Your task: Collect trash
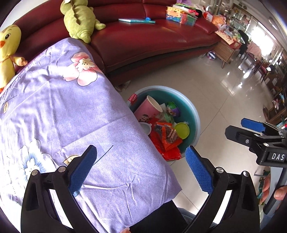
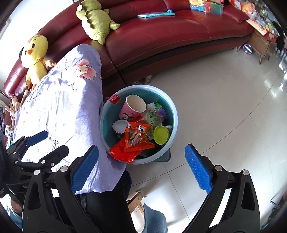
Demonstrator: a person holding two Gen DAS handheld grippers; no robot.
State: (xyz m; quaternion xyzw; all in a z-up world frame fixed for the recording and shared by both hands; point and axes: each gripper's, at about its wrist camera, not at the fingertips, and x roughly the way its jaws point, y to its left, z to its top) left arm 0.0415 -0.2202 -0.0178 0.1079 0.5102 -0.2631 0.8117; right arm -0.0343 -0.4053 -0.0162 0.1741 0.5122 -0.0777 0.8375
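I'm in a home living room.
Dark red leather sofa [image 2: 179, 35], green plush dinosaur [image 2: 95, 21], yellow plush chick [image 2: 35, 53], glossy tiled floor [image 2: 224, 107].

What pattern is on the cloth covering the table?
Lilac cloth printed with pink and white flowers, clearest in the left wrist view.

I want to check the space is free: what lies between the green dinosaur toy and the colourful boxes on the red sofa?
In both views, a thin teal book lies flat on the sofa seat between them.

Left tool [image 1: 141, 166] wide open, empty; right tool [image 2: 141, 168] likewise, both angled downward.
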